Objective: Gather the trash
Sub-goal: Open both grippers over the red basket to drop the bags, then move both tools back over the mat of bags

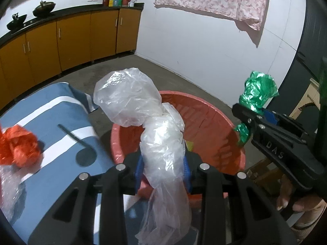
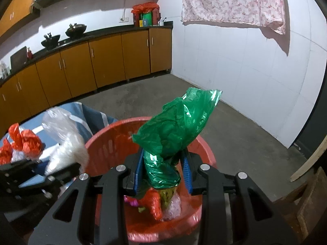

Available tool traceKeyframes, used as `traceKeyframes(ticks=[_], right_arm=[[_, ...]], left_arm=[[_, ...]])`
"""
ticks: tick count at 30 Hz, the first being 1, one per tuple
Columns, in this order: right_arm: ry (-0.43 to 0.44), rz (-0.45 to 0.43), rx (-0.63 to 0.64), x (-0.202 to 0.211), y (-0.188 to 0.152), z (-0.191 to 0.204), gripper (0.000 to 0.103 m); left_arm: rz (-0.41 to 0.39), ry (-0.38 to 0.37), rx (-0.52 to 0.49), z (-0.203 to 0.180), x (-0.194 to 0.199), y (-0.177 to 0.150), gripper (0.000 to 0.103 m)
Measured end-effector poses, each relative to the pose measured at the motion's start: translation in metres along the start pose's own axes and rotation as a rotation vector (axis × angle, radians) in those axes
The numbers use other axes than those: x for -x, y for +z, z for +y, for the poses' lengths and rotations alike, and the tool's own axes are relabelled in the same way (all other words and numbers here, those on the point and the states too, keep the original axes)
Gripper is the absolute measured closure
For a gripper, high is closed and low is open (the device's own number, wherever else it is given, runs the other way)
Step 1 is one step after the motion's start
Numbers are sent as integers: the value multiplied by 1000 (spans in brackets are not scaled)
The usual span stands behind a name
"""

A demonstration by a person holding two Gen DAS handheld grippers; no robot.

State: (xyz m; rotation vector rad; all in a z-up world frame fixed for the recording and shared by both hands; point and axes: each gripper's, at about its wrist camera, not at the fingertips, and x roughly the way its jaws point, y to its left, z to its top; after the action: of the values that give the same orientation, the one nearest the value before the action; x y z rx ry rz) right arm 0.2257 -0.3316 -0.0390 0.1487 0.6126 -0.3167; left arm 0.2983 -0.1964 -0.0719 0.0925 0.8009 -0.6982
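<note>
A: Holding both loads over the red basket (image 2: 106, 143), correct?

B: Confirmed. Left gripper (image 1: 163, 169): jaws closed on the clear plastic bag (image 1: 130, 98), pinched at its twisted middle, so the puffed end stands above the jaws and the loose tail hangs below. It sits over the basket's near rim, on the side next to the blue striped surface (image 1: 51, 118).

A: And the other?

B: Right gripper (image 2: 161, 173): jaws closed on the green plastic bag (image 2: 179, 122), again at the narrow waist. That bag hangs directly above the basket's interior, where orange, pink and clear scraps already lie.

A: Why grip at the waist?

B: Probably because thin film collapses; a bunched section gives the pads something firm to bite on.

A: Remaining items?

B: An orange bag (image 1: 18, 145) and some crumpled clear film lie on the striped surface, beside the basket. Judgement: release comes next, and the clear bag's position at the rim risks it draping outside.
</note>
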Motion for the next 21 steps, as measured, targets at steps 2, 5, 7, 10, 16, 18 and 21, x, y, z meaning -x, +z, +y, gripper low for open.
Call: traceKeyframes(ticks=[2, 5, 7, 10, 16, 18, 21], right_arm=[[25, -8, -23, -2, 5, -4, 68], [45, -7, -48, -6, 9, -7, 57], [51, -7, -58, -7, 10, -9, 56], [47, -7, -68, -4, 7, -10, 52], [28, 1, -75, 4, -6, -7, 36], [29, 4, -76, 8, -10, -3, 32], [47, 16, -75, 12, -16, 5, 30]], left_arm=[[5, -5, -4, 0, -5, 1, 58], [-1, 2, 0, 5, -7, 1, 43], [4, 3, 9, 8, -8, 0, 43], [6, 15, 33, 15, -4, -3, 40], [-29, 70, 59, 29, 24, -15, 29], [-48, 93, 61, 34, 39, -21, 27], [-72, 141, 69, 43, 62, -34, 23]])
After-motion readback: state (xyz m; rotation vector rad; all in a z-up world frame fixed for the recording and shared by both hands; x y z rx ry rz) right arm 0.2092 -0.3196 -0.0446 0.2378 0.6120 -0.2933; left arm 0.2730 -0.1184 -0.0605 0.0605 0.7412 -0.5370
